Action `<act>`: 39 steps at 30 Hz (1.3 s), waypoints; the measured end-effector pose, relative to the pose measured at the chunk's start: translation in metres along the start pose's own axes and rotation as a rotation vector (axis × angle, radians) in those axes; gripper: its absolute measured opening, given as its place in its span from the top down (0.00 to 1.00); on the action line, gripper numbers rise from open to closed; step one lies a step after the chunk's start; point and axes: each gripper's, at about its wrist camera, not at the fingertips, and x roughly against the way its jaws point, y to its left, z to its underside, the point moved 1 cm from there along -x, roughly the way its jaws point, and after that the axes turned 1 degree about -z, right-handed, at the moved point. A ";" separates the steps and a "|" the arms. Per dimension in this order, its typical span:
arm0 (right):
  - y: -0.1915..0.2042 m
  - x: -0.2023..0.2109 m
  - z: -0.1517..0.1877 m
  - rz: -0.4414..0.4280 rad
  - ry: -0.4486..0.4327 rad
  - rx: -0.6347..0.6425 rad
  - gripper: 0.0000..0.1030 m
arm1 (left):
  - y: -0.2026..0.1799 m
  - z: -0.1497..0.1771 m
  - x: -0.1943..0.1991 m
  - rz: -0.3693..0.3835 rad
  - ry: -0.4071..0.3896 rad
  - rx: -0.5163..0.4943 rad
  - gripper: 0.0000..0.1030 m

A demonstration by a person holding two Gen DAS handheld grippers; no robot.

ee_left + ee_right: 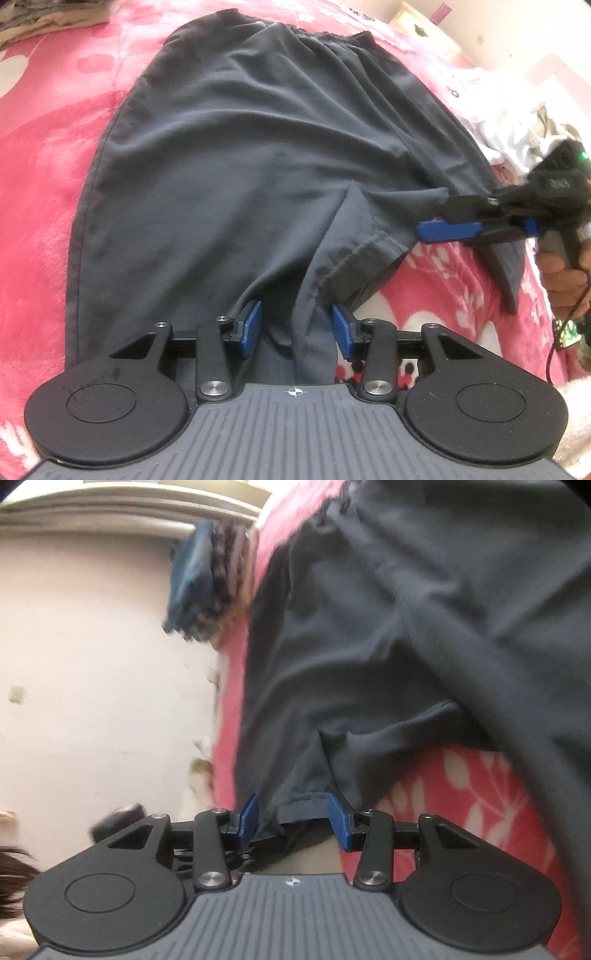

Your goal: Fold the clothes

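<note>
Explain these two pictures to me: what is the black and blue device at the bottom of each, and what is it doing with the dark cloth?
Each picture comes from a fisheye camera mounted on a hand-held gripper, looking forward along its two blue-padded fingers. A person holds one in each hand; no robot arm is involved. The left hand-held gripper has its jaws apart with a leg hem of the dark grey shorts between them. The right hand-held gripper likewise straddles the other hem; the left view shows it from the side, apparently pinching the cloth. The shorts lie spread on a pink blanket, with white laundry nearby.
</note>
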 end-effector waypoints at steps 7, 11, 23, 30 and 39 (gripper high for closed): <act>0.002 -0.051 -0.004 0.080 0.119 0.032 0.63 | 0.004 0.008 0.014 0.013 0.014 -0.005 0.48; 0.008 -0.048 0.003 0.032 0.139 0.040 0.86 | 0.028 0.011 0.043 0.049 -0.029 0.132 0.45; -0.003 -0.009 0.044 0.006 0.214 0.006 0.95 | 0.086 0.032 0.055 -0.079 -0.017 0.316 0.43; -0.021 0.015 0.067 0.050 0.252 -0.040 0.91 | 0.092 0.032 0.055 -0.062 0.005 0.308 0.43; -0.026 0.000 0.074 0.086 0.258 -0.028 0.73 | 0.077 0.035 0.049 -0.097 0.021 0.238 0.57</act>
